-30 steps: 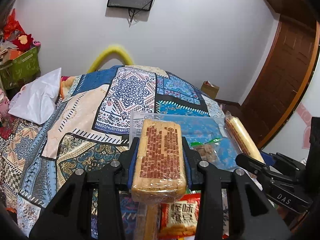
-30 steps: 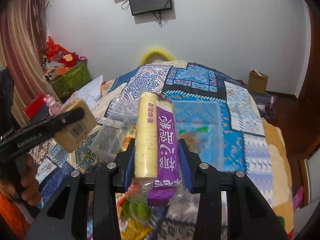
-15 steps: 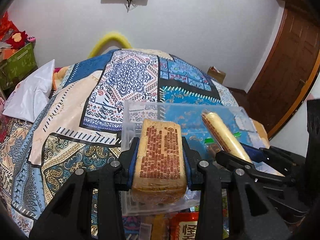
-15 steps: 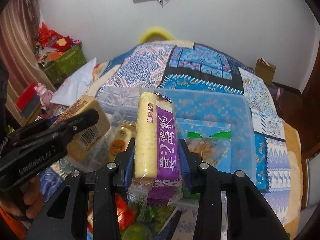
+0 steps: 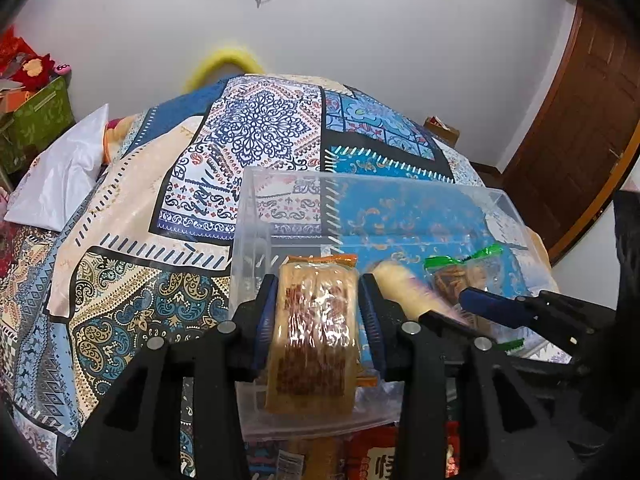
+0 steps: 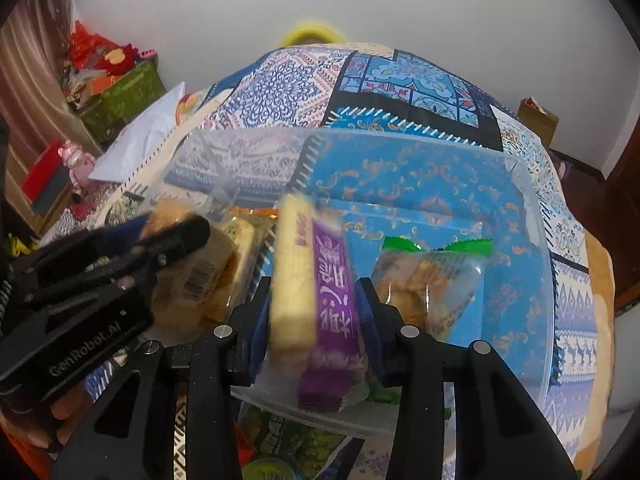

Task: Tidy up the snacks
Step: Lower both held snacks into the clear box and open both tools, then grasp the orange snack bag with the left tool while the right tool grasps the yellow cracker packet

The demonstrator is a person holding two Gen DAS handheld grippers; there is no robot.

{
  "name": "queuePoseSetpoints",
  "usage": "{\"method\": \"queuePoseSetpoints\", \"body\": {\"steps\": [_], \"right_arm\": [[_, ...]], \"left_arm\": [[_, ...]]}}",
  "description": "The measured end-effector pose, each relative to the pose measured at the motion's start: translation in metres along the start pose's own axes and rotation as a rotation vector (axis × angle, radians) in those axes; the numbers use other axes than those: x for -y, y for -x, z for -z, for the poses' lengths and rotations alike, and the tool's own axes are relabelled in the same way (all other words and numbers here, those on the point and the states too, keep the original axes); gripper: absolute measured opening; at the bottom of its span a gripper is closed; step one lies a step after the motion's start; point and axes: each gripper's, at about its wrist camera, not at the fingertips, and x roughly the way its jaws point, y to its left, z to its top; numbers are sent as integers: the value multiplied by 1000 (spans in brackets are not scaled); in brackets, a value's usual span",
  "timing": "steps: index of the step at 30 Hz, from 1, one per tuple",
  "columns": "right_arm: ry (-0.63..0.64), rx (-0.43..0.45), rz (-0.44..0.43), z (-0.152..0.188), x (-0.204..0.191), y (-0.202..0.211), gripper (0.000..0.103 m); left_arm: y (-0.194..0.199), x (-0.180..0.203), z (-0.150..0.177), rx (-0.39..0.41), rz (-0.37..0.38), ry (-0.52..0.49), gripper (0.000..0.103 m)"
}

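A clear plastic bin (image 5: pixel 400 184) sits on the patterned quilt just ahead of both grippers. My left gripper (image 5: pixel 318 292) hangs over the bin's left end and its jaws are opening. The tan wrapped cake (image 5: pixel 314 340) between them is blurred and slipping down, off the pads. My right gripper (image 6: pixel 316 292) is over the bin's middle, jaws also opening. The cream and purple snack bar (image 6: pixel 312 280) between them is blurred and tipping loose. A green-sealed bag (image 6: pixel 428 276) lies inside the bin at the right.
More snack packets (image 5: pixel 384 456) lie on the quilt (image 5: pixel 160 208) under the bin's near edge. A white pillow (image 5: pixel 60 172) and a green box (image 5: pixel 36 124) are at the left. A wooden door (image 5: pixel 580 128) stands at the right.
Both grippers came down and forward over the bin. The jaws of both have eased apart, and the cake and the bar, firmly held before, now slide between the pads.
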Motion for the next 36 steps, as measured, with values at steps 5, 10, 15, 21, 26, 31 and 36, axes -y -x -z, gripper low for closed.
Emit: {"method": "queuePoseSetpoints", "body": {"steps": [5, 10, 15, 21, 26, 31, 36], "right_arm": [[3, 19, 0, 1, 0, 17, 44], [2, 74, 5, 6, -1, 53, 45], [11, 150, 21, 21, -5, 99, 52], [22, 201, 32, 49, -14, 142, 54], [8, 232, 30, 82, -22, 164, 72], [-5, 212, 31, 114, -28, 171, 73], [-37, 178, 11, 142, -30, 167, 74]], "left_arm": [[21, 1, -2, 12, 7, -13, 44], [59, 5, 1, 39, 24, -35, 44], [106, 9, 11, 69, 30, -68, 44], [155, 13, 42, 95, 15, -110, 58], [180, 15, 80, 66, 25, -116, 64], [190, 15, 115, 26, 13, -123, 65], [188, 10, 143, -26, 11, -113, 65]]}}
